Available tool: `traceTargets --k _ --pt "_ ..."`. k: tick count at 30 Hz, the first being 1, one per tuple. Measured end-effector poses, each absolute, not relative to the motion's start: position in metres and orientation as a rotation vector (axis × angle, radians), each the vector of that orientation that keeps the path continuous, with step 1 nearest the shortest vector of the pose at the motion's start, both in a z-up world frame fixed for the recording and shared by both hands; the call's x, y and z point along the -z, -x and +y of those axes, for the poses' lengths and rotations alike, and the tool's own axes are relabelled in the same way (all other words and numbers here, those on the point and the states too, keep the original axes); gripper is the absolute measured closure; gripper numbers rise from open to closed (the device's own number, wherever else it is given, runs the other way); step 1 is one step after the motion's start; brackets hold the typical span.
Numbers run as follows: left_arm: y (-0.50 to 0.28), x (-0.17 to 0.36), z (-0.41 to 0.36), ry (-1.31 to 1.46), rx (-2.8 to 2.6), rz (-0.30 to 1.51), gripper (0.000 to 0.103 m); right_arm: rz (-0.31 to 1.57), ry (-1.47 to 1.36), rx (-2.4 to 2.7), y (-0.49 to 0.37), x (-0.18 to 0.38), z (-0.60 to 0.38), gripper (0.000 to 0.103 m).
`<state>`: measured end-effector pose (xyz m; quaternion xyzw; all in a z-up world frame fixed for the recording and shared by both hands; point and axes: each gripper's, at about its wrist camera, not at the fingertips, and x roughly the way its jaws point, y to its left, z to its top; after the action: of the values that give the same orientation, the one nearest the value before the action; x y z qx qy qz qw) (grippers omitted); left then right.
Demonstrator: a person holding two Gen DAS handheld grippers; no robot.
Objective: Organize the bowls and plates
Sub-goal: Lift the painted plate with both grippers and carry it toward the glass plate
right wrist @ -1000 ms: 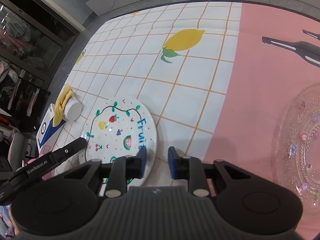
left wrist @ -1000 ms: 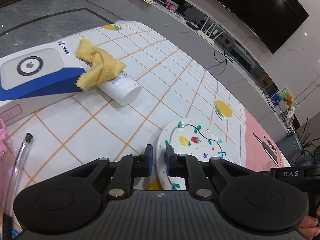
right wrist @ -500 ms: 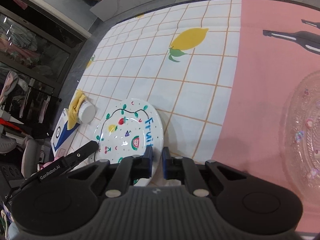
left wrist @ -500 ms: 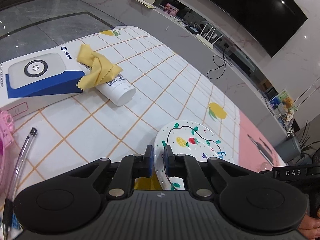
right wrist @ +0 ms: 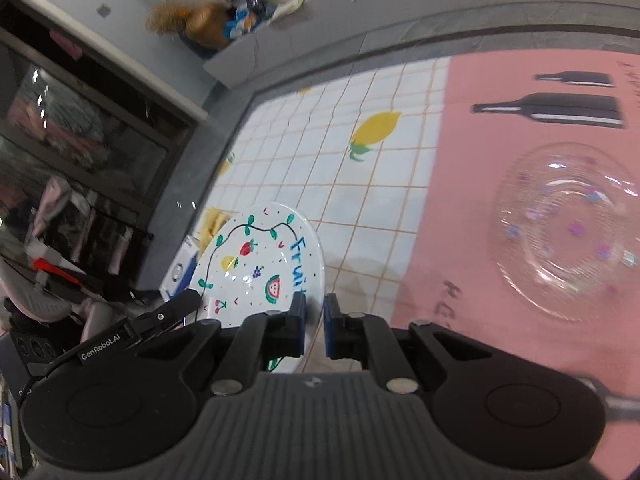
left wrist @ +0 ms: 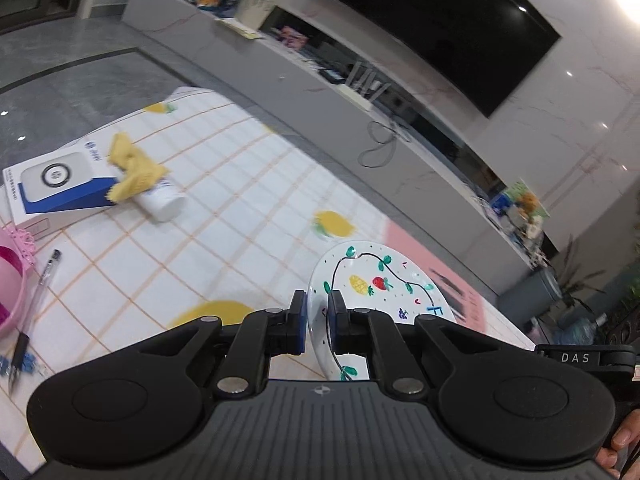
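Note:
A white plate painted with fruit and the word "Fruit" (left wrist: 380, 288) (right wrist: 260, 260) hangs tilted above the table, gripped from both sides. My left gripper (left wrist: 318, 324) is shut on its near rim. My right gripper (right wrist: 314, 328) is shut on its opposite rim, and the left gripper's finger shows at the plate's lower left in the right wrist view. A clear glass bowl with coloured dots (right wrist: 568, 228) rests on the pink part of the tablecloth, to the right of the plate.
A white and blue box (left wrist: 52, 184), a yellow cloth (left wrist: 134, 174) draped over a white tube (left wrist: 164, 204), a pen (left wrist: 36, 300) and a pink basket (left wrist: 10, 280) lie at the table's left end. Beyond the table runs a grey counter (left wrist: 320, 92) under a dark screen.
The right gripper closed on the plate's rim. Both grippers then lifted the plate off the tablecloth and carried it toward the pink side, nearer the glass bowl.

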<state>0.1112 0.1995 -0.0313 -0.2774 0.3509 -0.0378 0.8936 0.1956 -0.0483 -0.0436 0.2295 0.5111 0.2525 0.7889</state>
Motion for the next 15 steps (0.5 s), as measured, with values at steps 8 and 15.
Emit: traceTargets --k 8,15 --pt "-0.086 -0.016 0.129 0.530 0.219 0.725 0.092 0.986 -0.598 -0.488 -0.125 -0.001 -0.133 0.097" --pt "-0.072 -0.015 0.049 0.480 0.331 0.784 0.092 0.938 -0.644 -0.400 -0.065 -0.007 -0.215 0.097"
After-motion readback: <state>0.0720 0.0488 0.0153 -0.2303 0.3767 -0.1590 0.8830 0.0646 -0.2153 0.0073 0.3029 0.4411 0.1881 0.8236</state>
